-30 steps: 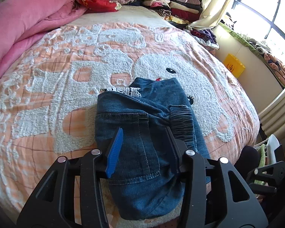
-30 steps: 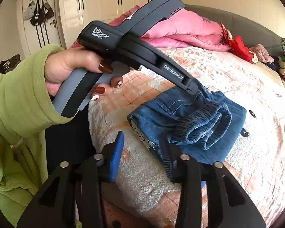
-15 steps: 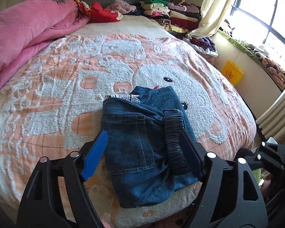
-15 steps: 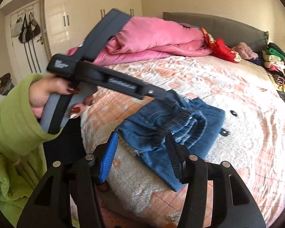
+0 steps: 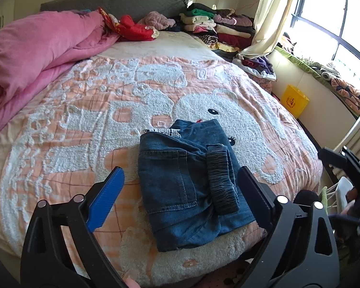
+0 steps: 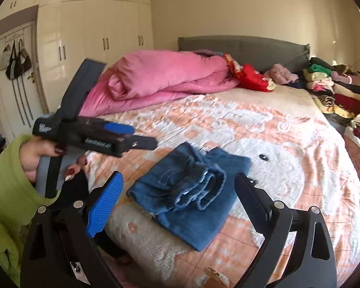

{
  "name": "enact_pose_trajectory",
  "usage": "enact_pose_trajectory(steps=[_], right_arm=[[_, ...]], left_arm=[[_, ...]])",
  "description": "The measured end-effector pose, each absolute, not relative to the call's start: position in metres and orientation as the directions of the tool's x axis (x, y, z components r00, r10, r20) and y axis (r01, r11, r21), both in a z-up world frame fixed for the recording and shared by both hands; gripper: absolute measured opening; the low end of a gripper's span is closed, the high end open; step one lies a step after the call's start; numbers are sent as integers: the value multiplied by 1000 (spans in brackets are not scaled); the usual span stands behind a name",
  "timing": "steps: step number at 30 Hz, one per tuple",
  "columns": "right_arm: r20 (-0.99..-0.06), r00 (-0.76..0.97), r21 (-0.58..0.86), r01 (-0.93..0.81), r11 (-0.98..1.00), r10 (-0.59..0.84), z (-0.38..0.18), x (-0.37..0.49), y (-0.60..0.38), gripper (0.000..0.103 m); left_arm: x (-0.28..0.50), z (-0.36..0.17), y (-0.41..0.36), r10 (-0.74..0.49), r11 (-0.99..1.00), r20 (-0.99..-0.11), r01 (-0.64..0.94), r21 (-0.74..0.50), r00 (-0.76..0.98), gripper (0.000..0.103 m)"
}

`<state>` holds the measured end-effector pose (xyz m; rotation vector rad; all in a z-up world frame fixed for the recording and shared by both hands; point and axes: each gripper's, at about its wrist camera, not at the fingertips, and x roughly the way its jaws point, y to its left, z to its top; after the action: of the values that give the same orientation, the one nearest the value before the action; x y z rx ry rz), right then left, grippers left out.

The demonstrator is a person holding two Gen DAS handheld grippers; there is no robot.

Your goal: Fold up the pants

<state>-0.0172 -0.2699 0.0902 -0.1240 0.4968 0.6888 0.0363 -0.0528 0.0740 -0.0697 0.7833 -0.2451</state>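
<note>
The blue denim pants lie folded into a small bundle near the front edge of the bed, the elastic waistband rolled on top. My left gripper hovers above and short of them, its jaws opening wide, nothing pressed between the pads. The right wrist view shows the same pants from the side. There my right gripper is also opening, clear of the cloth. A hand in a green sleeve holds the left gripper left of the pants, off the fabric.
A pink duvet is heaped at the bed's far left. Red clothing and stacks of folded clothes sit by the grey headboard. A yellow bin stands by the window. A white wardrobe lines the far wall.
Both grippers' jaws have spread from half closed to wide. Both have drawn back and upward from the pants, which now lie free on the bed.
</note>
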Motion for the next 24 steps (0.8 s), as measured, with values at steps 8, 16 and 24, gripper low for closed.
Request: enact_pose_trajectory(steps=[8,16,24], right_arm=[[-461,706,73,-573,816,537,97,-13,-282,96],[-479,728,86,-517,851,491,92,-5,-289,97],[-518,732,99,-462,881,442,80,9,-292,98]], left_arm=[[29,74,-48,-209,977,-684,172,-124,699,93],[23,66,-39,-176,984,-691,139,-110,701,93],[24,54,-27,-168,986,-708,116,-121,686,93]])
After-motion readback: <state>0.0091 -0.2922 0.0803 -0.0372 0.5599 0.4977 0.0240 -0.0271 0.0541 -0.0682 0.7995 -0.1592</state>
